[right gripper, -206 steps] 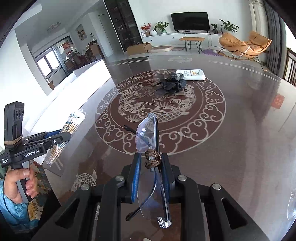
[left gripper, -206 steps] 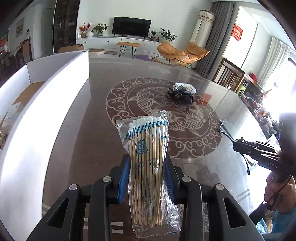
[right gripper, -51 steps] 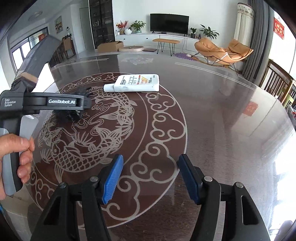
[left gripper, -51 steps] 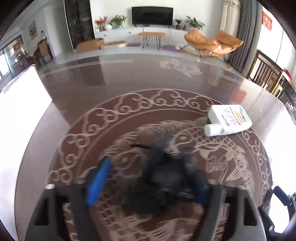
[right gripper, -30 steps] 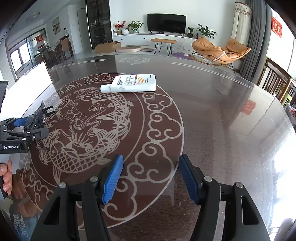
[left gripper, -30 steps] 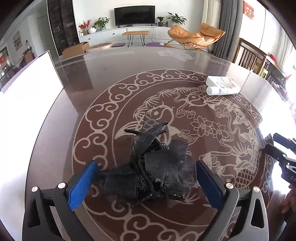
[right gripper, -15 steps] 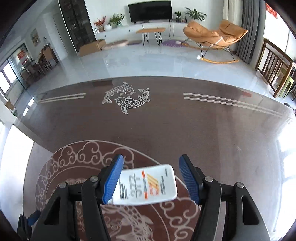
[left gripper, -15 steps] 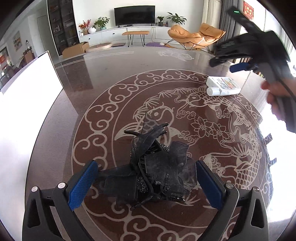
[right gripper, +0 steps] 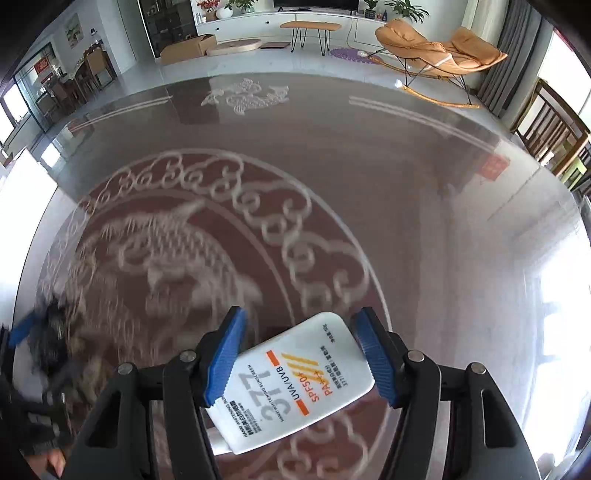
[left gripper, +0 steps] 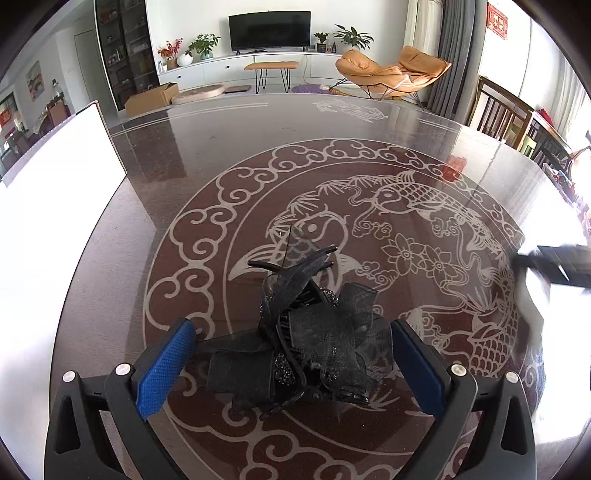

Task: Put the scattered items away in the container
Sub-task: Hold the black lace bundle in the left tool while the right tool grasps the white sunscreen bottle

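The left claw (left gripper: 290, 363) stands wide apart, its blue pads (left gripper: 164, 363) flanking a black hair accessory (left gripper: 303, 332) without pressing on it; the right claw (right gripper: 301, 360) is clamped on a white sunscreen tube (right gripper: 295, 384), its pads (right gripper: 221, 356) bearing on the tube's two edges. Beneath both spreads the bench (left gripper: 332, 147), a broad dark glossy top etched with a pale ring of cloud scrolls around fish and flowers. At its left edge, in the left wrist view, rises the white wall of the container (left gripper: 55, 184), well apart from the hair accessory. Beyond the bench lies a living room with a television (left gripper: 269, 26) on a white cabinet, an orange lounge chair (left gripper: 391, 70) and a cardboard box (left gripper: 151, 98) on the floor. The hair accessory, a heap of black mesh bows with beaded trim and a clip's prongs, rests on the bench over the fish pattern, between the left claw's fingers. The sunscreen tube is held tilted above the bench, its label reading "377" and "SPF50+"; its cap end points down toward the camera. In the right wrist view the bench pattern is blurred, and the hair accessory with the left claw shows as a dark smear at the left edge.
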A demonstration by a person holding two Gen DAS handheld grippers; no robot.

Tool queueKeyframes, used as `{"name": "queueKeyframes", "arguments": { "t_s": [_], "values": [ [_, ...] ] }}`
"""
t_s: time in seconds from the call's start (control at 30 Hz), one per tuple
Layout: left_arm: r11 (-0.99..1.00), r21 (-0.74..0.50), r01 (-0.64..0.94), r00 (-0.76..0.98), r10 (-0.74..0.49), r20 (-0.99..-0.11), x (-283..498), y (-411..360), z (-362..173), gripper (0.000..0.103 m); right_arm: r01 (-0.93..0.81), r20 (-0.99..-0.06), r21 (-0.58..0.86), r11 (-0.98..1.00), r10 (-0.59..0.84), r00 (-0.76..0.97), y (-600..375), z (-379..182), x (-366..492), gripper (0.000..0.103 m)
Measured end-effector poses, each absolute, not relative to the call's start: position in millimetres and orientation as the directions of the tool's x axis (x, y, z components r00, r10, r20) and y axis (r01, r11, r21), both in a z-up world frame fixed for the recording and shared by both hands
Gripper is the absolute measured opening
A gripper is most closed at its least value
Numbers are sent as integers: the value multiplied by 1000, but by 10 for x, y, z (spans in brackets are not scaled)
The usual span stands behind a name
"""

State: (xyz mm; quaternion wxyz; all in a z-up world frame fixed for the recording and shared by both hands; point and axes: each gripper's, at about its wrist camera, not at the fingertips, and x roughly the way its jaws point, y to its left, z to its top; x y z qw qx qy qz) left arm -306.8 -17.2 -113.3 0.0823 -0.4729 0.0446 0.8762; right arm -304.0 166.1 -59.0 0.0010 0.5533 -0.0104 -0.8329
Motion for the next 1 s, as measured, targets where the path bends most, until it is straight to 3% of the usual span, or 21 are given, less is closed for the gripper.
{"name": "queueKeyframes", "arguments": {
  "t_s": [0.1,0.2,0.33,0.43,0.57,0.63,0.7,0.8,0.9,1.0],
  "values": [
    [-982,0,-186,-539,102,-836,-3068,-173,-1134,103,-45,-830,134,-990,-88,-551,1964,-361,-2136,63],
    [-982,1,-187,-539,102,-836,-3068,-174,-1134,103,-174,-733,163,-971,-1,-681,2292,-232,-1270,63],
    [-982,1,-187,-540,101,-836,-3068,-172,-1134,103,-287,-784,269,-919,-36,-620,2505,-526,-563,63],
    [-982,2,-186,-540,101,-836,-3060,-182,-1130,103,-222,-771,291,-931,-91,-630,2299,-547,-240,65],
    [-982,2,-187,-540,101,-836,-3058,-184,-1128,103,-14,-748,287,-958,-215,-628,1739,-442,-301,64],
    [-983,2,-185,-541,100,-835,-3048,-191,-1125,103,31,-730,192,-981,-164,-664,1493,-393,-399,64],
    [-983,2,-185,-541,100,-835,-3045,-199,-1124,103,13,-733,135,-991,-109,-672,1368,-433,-579,64],
    [-983,2,-185,-541,100,-835,-3046,-200,-1130,103,-32,-781,163,-986,-109,-615,1429,-571,-855,63],
    [-983,1,-185,-541,101,-835,-3046,-206,-1125,103,-89,-768,71,-993,2,-640,1530,-533,-809,63],
    [-983,0,-186,-541,103,-835,-3040,-207,-1134,103,-166,-774,130,-977,5,-633,1889,-580,-674,63]
  ]
}}
